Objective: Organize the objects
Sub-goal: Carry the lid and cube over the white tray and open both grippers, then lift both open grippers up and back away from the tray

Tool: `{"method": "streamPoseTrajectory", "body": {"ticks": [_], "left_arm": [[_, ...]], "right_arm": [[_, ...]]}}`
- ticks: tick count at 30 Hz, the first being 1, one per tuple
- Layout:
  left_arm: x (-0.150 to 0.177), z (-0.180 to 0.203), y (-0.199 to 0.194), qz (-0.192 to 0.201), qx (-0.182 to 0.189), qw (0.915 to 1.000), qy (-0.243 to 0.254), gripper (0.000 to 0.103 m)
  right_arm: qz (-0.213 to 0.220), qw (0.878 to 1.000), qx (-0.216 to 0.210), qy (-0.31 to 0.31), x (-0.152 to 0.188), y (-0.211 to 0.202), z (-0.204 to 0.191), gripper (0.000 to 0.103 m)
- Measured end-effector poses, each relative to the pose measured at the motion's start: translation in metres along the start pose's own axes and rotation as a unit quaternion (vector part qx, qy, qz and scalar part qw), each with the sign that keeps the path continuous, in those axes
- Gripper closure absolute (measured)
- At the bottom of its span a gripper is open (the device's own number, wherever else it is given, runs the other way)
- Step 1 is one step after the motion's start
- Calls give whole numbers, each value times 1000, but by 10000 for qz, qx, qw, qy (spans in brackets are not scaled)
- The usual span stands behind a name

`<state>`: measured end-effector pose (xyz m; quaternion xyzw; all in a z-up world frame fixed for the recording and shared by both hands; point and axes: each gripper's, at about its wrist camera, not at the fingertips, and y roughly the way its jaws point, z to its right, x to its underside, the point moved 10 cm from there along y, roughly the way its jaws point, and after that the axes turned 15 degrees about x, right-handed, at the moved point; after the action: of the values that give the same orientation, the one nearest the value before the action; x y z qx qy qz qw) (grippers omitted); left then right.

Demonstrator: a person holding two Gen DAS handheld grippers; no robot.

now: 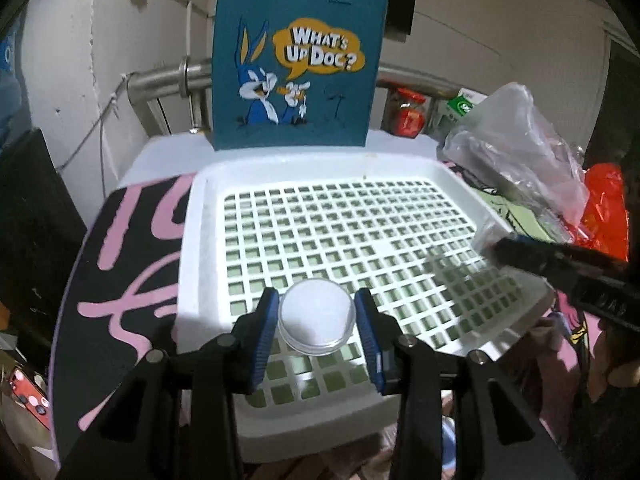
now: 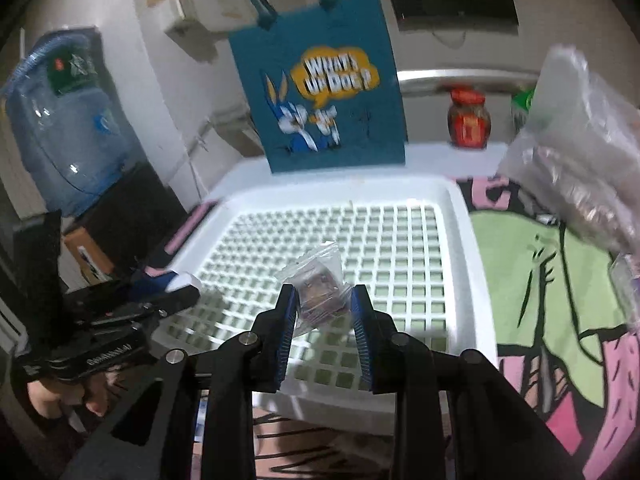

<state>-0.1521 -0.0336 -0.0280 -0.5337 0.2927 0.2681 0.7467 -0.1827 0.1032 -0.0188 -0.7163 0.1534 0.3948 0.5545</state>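
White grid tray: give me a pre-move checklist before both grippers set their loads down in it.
1. Left gripper shut on round clear-lidded white container: ok.
2. Right gripper shut on small clear plastic packet: ok.
3. White perforated plastic tray floor free of other items below both loads: ok.
4. Both loads over the tray: ok.
5. Height of the loads above the grid: cannot tell.
6. Crumpled clear plastic bag outside the tray rim: ok.

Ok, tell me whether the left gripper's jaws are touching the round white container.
Touching. The left wrist view shows the left gripper with both blue jaws pressed against the sides of the round white container, above the white tray.
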Motion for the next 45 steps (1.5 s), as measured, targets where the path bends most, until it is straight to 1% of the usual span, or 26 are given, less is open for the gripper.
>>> {"method": "streamPoseTrajectory", "body": {"ticks": [3, 5, 6, 9, 10, 11, 12, 13, 14, 15, 20, 24, 26, 29, 36, 45], "left_arm": [[7, -3, 11, -90, 25, 9999, -79, 65], [12, -6, 19, -197, 29, 9997, -124, 65], [12, -6, 20, -195, -21, 9998, -84, 65], [11, -5, 20, -159, 59, 9997, -146, 64], [11, -6, 20, -176, -6, 9998, -119, 64], [11, -6, 21, -182, -32, 9998, -114, 62], [10, -5, 19, -150, -18, 9998, -101, 57], [9, -4, 17, -101, 12, 9999, -88, 47], [7, -3, 14, -38, 34, 10000, -69, 43], [5, -1, 10, 36, 43, 10000, -47, 39], [-2, 1, -11, 343, 156, 9992, -124, 38], [1, 0, -23, 519, 200, 9982, -231, 38], [6, 1, -27, 534, 197, 9982, -210, 38], [13, 5, -30, 530, 209, 9982, -164, 38], [22, 16, -40, 606, 298, 9977, -9, 38], [34, 24, -50, 629, 384, 9973, 26, 38]], "right_arm": [[-344, 9993, 123, -99, 14, 21, 4, 76], [-485, 9985, 220, -126, 21, 30, 9, 76], [-522, 9982, 256, -148, 22, 32, 10, 76], [-524, 9975, 388, -267, 26, 38, 12, 73], [-529, 9972, 436, -282, 27, 38, 12, 67], [-572, 9968, 473, -298, 28, 39, 13, 57], [-567, 9969, 456, -288, 27, 39, 12, 52], [-525, 9973, 439, -267, 26, 37, 12, 43], [-451, 9977, 439, -239, 24, 34, 13, 39], [-359, 9981, 444, -216, 22, 30, 13, 38], [192, 9994, 286, 19, 7, -1, 16, 26], [631, 9976, 213, 208, -3, -28, 22, 22], [822, 9960, 185, 285, -5, -39, 25, 20], [1008, 9940, 254, 331, -7, -50, 30, 19], [1081, 9926, 297, 458, 1, -62, 44, 18], [1108, 9916, 382, 550, 19, -74, 61, 18]]}}
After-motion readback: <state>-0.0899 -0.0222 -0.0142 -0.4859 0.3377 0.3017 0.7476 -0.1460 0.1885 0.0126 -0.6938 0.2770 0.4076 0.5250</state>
